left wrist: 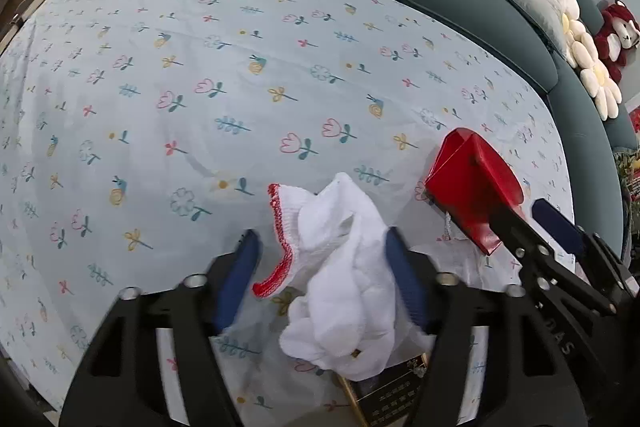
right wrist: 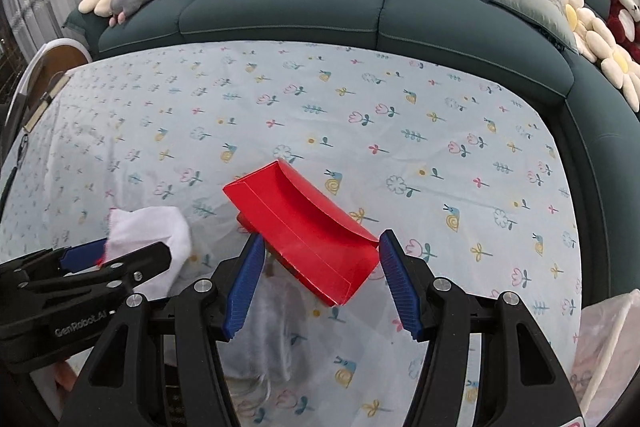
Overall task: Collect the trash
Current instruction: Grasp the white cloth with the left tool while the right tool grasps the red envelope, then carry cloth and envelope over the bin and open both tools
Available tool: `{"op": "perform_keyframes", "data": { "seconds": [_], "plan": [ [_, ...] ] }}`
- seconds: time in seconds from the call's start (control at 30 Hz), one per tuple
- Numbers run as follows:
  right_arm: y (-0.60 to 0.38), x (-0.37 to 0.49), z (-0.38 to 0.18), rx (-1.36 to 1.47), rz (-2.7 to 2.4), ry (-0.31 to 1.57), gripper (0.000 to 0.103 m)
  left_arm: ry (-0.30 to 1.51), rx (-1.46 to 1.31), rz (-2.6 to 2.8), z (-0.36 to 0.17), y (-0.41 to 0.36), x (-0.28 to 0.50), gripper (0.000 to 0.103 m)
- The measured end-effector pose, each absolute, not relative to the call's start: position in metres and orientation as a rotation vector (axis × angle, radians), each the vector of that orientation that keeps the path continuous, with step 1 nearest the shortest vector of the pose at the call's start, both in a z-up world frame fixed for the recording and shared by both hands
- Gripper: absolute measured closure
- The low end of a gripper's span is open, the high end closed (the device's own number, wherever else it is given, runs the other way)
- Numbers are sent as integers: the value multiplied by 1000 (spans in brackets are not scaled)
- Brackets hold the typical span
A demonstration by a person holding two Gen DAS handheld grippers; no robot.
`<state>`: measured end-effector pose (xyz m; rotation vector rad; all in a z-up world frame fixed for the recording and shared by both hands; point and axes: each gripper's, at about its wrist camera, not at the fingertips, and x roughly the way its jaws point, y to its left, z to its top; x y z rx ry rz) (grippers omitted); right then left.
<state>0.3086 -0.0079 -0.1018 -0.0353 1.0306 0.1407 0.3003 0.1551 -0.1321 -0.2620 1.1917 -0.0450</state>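
Note:
A crumpled white cloth glove with a red cuff (left wrist: pixel 336 267) lies between the wide-apart fingers of my left gripper (left wrist: pixel 322 279), resting against the right pad; the jaws stand open around it. In the right wrist view the glove (right wrist: pixel 152 231) shows at the left. A red paper box (right wrist: pixel 304 231) sits between the spread fingers of my right gripper (right wrist: pixel 322 283), which is open, with gaps at both pads. The box also shows in the left wrist view (left wrist: pixel 472 187), with the right gripper (left wrist: pixel 536 223) at it. Both lie over the floral tablecloth (right wrist: pixel 360 131).
A dark teal sofa (right wrist: pixel 320 15) with yellow and pale cushions curves round the far and right sides of the table. A dark printed card (left wrist: pixel 384 395) lies under the glove. A clear plastic bag (right wrist: pixel 604 339) shows at the right edge.

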Motion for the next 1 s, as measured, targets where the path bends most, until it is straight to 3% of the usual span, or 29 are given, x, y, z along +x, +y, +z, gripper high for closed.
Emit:
{"op": "perform_keyframes", "data": {
  "seconds": [0.13, 0.2, 0.33, 1.0],
  "plan": [
    [-10, 311, -106, -39, 144, 1046, 80, 1195, -274, -68, -131, 151, 302, 90],
    [-11, 311, -106, -37, 150, 1049, 93, 1185, -276, -76, -127, 150, 302, 93],
    [-17, 306, -93, -45, 149, 1015, 102, 1140, -270, -88, -109, 144, 298, 96],
    [-143, 222, 9, 116, 18, 812, 102, 983, -183, -302, 0, 25, 252, 96]
  ]
}}
